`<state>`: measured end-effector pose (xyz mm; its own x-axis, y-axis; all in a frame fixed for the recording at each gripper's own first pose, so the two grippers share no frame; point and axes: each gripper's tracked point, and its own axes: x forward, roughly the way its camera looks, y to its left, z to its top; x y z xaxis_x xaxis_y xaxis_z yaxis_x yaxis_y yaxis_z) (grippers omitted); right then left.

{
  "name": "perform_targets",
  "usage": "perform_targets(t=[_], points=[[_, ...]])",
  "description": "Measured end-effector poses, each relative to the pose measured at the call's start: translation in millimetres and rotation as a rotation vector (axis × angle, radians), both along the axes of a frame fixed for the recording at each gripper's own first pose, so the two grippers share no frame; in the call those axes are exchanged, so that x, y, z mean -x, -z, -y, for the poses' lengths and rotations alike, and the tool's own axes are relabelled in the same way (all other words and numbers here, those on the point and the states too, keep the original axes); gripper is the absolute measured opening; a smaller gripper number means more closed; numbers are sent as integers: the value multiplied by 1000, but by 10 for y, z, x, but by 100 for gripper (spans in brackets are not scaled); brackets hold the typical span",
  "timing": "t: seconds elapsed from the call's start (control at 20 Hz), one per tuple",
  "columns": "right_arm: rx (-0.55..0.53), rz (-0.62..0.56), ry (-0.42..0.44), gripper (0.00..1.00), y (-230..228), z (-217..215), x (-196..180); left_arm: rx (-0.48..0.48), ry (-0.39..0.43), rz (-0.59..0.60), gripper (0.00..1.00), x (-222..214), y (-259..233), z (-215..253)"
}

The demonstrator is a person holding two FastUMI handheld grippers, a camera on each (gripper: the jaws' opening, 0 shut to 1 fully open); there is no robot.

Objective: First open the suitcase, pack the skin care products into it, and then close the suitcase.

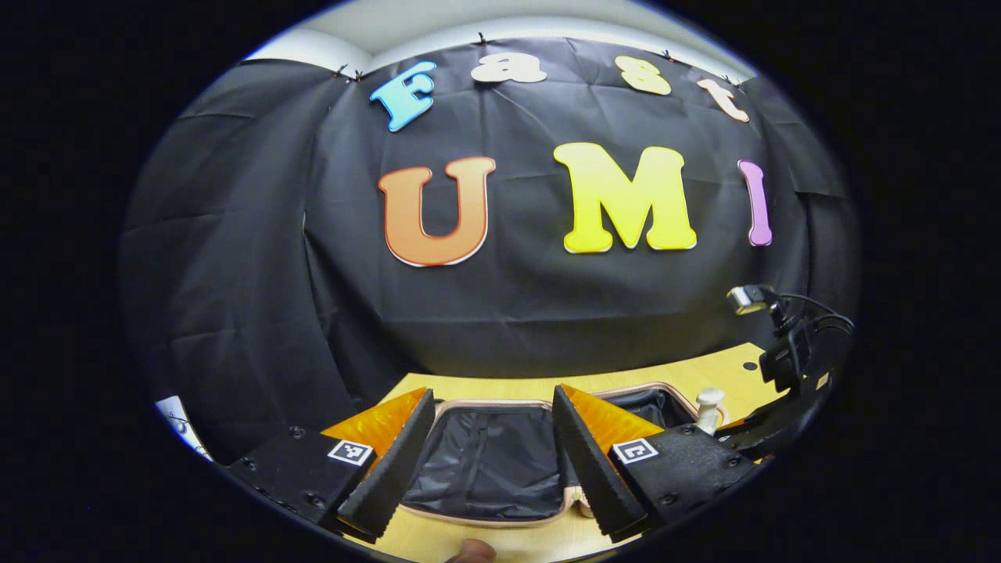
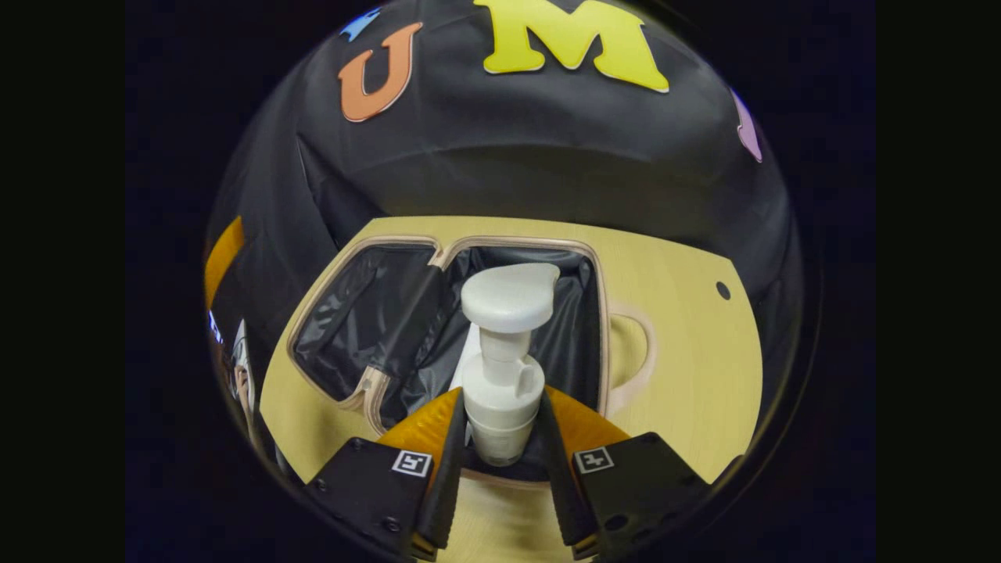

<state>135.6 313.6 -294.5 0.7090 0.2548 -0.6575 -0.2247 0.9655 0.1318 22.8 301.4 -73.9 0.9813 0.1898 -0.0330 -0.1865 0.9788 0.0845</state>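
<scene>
Right gripper view: pale wooden desk [image 2: 688, 367] before black cloth; suitcase [image 2: 602, 313] lies open; right claw [image 2: 498, 453] clamps pump bottle [image 2: 500, 367] above it. Left claw [image 1: 493, 461] gapes, empty, over the lining.

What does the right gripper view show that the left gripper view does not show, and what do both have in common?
Right gripper view: the right gripper with its fingers pressed on the white plastic pump bottle, and the beige suitcase handle. Left gripper view: the left gripper, fingers apart and holding nothing, and a person's fingertip at the bottom edge. Shared: the open beige suitcase with black lining, the light wooden table and the bottle's pump head.
</scene>
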Motion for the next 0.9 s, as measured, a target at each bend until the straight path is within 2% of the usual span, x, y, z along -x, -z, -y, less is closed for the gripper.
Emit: perform_targets(t=[0.05,0.1,0.15,0.2,0.4,0.6,0.75,0.9], points=[[6,-10,12,49,42,-6,2,1,-13,15,95,52,-40,-64],[8,-30,27,49,104,-14,-1,6,-27,28,100,90,-76,-127],[2,-46,42,49,103,-18,-4,17,-32,37,100,109,-98,-172],[-13,-31,63,49,88,-45,-74,29,-39,43,95,129,-105,-210],[-28,-50,105,49,144,-82,-323,57,-72,62,95,232,-51,-442],[-21,-94,153,50,276,-38,-506,97,-117,31,95,188,122,-738],[-35,-174,201,50,469,-54,-435,113,-168,11,95,171,225,-1101],[-54,-187,227,50,509,-60,-428,200,-171,-13,95,155,362,-1301]])
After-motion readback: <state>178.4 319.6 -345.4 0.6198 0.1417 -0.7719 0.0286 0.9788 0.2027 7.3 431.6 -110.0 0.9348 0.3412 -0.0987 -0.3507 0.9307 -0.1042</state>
